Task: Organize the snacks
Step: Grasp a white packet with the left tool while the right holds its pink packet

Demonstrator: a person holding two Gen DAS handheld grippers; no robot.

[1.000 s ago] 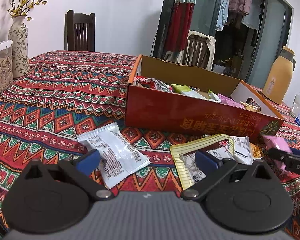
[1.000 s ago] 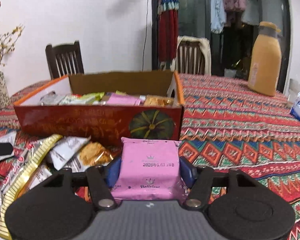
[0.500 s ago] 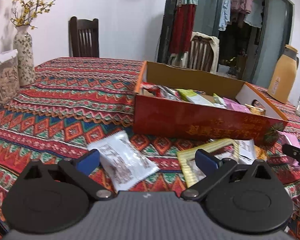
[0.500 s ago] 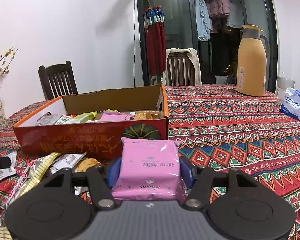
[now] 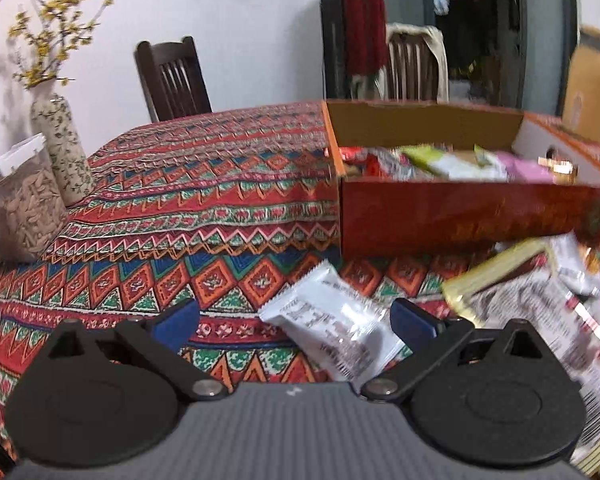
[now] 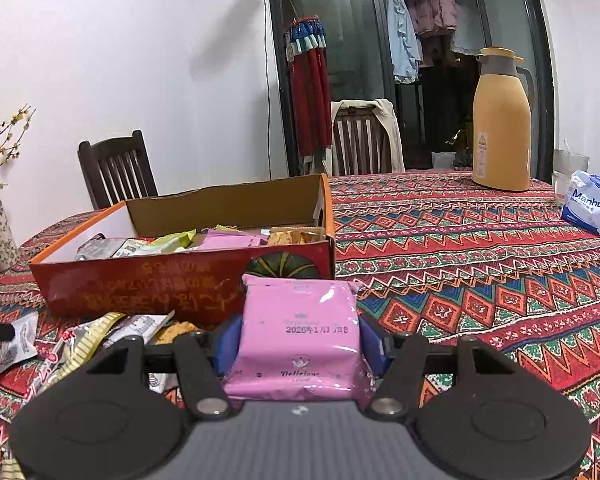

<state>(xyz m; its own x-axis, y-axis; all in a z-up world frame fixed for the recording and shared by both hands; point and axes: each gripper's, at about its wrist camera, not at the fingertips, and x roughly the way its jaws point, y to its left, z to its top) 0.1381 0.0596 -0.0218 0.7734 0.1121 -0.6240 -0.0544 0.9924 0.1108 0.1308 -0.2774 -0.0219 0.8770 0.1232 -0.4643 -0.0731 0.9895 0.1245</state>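
Note:
A red cardboard box (image 6: 148, 284) with several snack packets inside stands on the patterned tablecloth; the left wrist view shows the same box (image 5: 460, 216). My right gripper (image 6: 300, 340) is shut on a pink snack packet (image 6: 300, 332), held above the cloth in front of the box's pumpkin-printed end. My left gripper (image 5: 294, 320) is open, low over the cloth. A white snack packet (image 5: 332, 328) lies between its blue fingers, nearer the right one, untouched. A gold-striped packet (image 5: 496, 272) and other wrappers lie to the right of it.
A floral vase (image 5: 62, 148) and a clear jar of seeds (image 5: 24, 200) stand at the table's left. A yellow thermos (image 6: 500, 120), a glass (image 6: 568, 172) and a tissue pack (image 6: 592, 208) stand at the far right. Two wooden chairs (image 6: 116, 168) are behind the table.
The left gripper has swung left and rolled, so the white packet and box now sit further right in its view. The right gripper has lifted slightly, still holding the pink packet.

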